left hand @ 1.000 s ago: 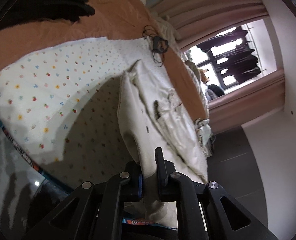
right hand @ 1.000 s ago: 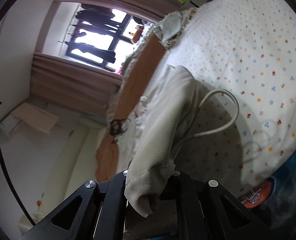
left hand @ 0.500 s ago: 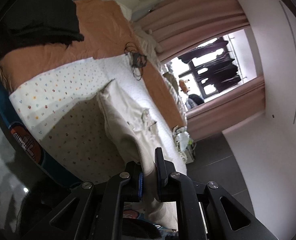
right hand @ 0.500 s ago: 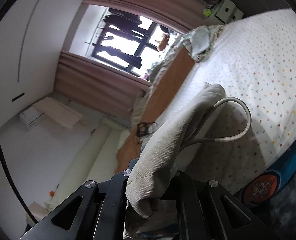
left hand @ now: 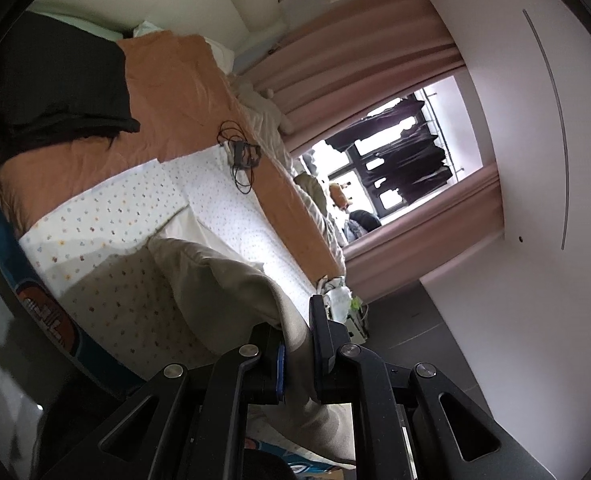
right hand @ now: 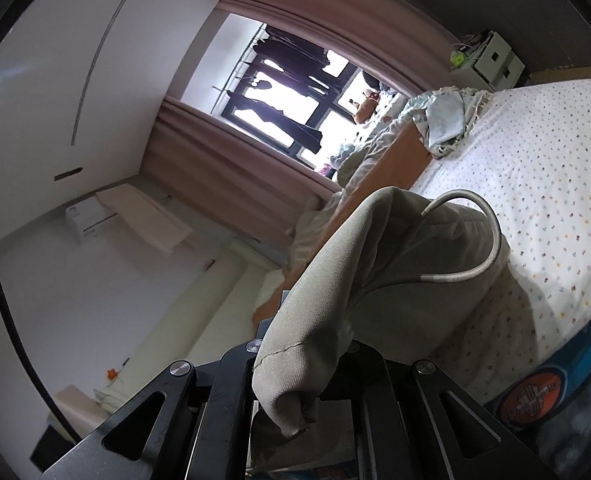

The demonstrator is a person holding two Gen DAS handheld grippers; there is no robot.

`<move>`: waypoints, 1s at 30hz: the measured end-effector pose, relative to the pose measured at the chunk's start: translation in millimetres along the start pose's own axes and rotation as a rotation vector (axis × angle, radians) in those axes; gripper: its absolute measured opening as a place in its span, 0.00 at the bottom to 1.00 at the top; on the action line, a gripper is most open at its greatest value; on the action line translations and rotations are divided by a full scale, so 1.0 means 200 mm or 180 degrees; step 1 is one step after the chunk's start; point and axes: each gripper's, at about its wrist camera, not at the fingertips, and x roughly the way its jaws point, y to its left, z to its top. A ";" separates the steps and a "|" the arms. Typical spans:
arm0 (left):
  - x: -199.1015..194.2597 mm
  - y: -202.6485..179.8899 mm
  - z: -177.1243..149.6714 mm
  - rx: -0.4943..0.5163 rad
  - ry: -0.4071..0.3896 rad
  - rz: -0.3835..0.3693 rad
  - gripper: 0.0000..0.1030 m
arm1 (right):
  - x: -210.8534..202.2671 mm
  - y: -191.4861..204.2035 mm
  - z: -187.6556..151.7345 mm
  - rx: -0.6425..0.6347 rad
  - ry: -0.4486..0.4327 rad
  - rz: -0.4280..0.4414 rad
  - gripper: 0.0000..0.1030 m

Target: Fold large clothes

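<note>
left gripper (left hand: pixel 298 350): clamped on beige garment (left hand: pixel 223 280) edge
right gripper (right hand: pixel 295 364): clamped on same garment, its drawcord (right hand: pixel 483 236) looping free
garment: held up over dotted sheet (left hand: pixel 127 216) on bed, near its foot edge

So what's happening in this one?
A person holds a claw in each hand, and both are shut on one beige garment at the edge of a bed. The left claw pinches an edge of it. The right claw grips another part, where a grey drawstring loops out. The garment is lifted, draping from the claws toward the dotted sheet. No fold is laid yet. A black garment lies further up, on the orange blanket.
</note>
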 end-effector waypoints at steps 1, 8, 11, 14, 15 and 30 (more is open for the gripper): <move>0.02 0.00 0.00 0.0005 0.0009 0.0001 0.10 | 0.02 -0.01 0.00 0.0002 -0.0006 -0.0020 0.08; 0.22 0.01 0.08 0.0037 0.0062 0.0025 0.10 | 0.12 -0.09 0.05 0.0090 -0.0041 -0.0167 0.08; 0.31 -0.02 0.14 0.0090 0.0071 0.0015 0.10 | 0.18 -0.14 0.08 0.0131 -0.0101 -0.0240 0.08; 0.42 -0.03 0.18 0.0116 0.0074 0.0019 0.10 | 0.23 -0.17 0.12 0.0150 -0.0147 -0.0252 0.08; 0.45 -0.02 0.20 0.0117 0.0076 0.0027 0.10 | 0.27 -0.19 0.14 0.0149 -0.0152 -0.0271 0.08; 1.22 0.20 0.41 -0.0014 0.0274 0.0440 0.11 | 0.87 -0.50 0.31 0.0218 -0.0018 -0.0562 0.08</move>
